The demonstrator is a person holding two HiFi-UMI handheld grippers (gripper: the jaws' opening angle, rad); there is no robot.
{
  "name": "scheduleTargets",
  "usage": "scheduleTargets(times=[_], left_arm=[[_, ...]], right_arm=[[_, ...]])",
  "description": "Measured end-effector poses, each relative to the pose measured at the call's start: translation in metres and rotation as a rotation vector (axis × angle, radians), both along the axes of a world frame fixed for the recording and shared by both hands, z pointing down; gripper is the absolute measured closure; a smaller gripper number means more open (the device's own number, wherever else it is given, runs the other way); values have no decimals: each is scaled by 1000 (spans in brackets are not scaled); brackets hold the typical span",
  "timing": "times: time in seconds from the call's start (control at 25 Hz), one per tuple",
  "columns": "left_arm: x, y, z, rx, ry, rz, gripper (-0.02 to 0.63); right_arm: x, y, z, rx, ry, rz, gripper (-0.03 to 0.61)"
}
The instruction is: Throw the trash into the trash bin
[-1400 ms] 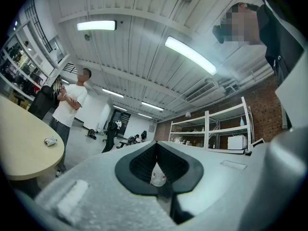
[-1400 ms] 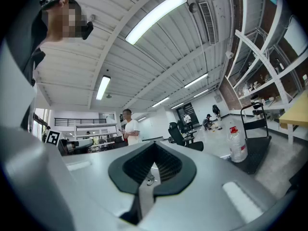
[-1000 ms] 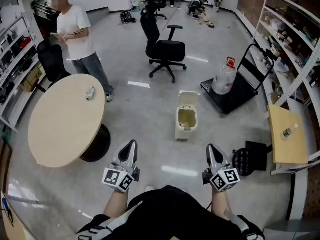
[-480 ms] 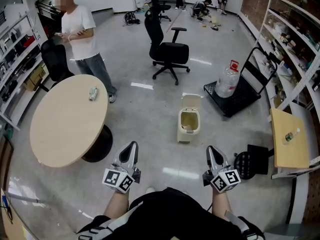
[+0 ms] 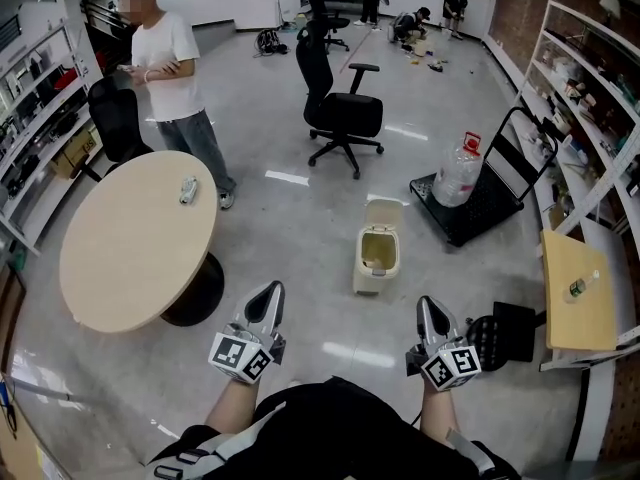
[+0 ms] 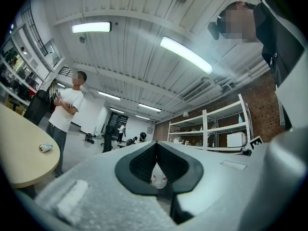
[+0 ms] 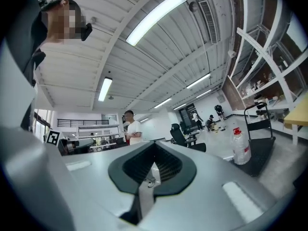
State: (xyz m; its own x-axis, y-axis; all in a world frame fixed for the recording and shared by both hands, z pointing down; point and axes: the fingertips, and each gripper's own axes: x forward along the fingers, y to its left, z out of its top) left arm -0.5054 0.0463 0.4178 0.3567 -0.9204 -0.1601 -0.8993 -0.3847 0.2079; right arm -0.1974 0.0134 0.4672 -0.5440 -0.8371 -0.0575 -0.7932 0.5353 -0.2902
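A cream trash bin [image 5: 377, 253] with its lid up stands on the floor ahead, between my two grippers and beyond them. A small crushed can or bottle [image 5: 187, 189] lies on the round wooden table [image 5: 120, 248] at the left; it also shows in the left gripper view [image 6: 45, 147]. My left gripper [image 5: 265, 303] is held low in front of me, shut and empty [image 6: 156, 146]. My right gripper [image 5: 430, 316] is level beside it, also shut with nothing in it [image 7: 155, 146]. Both are well short of the bin and the table.
A person in a white T-shirt [image 5: 170, 78] stands behind the round table. A black office chair [image 5: 340, 108] and a cart with a big water bottle [image 5: 458, 176] are further ahead. At the right are shelves, a small wooden table [image 5: 590, 318] bearing a bottle [image 5: 577, 288], and a black object [image 5: 495, 333].
Both grippers stay where they were, still shut. The head view has shifted a little, so the bin and the round table sit slightly lower in the picture.
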Motion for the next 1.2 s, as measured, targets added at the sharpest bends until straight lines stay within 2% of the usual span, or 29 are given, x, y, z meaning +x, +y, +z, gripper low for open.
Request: scheduleTargets(times=[0.28,0.52,0.8,0.96,1.12,1.2], left_arm=[[22,-11,-3,6,-10,29,612],[59,-26,-13,12,11,51,612],[141,-22,-19,31,-11,159,612],[183,-17,-14,30,0,232,612],[223,-16,-10,26,37,305,612],[232,-17,-10,26,28,334,612]], right_arm=[[34,-14,-2,-5,13,107,572],[63,-9,-14,32,5,111,572],[116,19,-21,83,54,126,572],[151,37,-8,55,119,157,572],[189,52,-6,42,134,220,572],[196,57,0,40,124,246,572]])
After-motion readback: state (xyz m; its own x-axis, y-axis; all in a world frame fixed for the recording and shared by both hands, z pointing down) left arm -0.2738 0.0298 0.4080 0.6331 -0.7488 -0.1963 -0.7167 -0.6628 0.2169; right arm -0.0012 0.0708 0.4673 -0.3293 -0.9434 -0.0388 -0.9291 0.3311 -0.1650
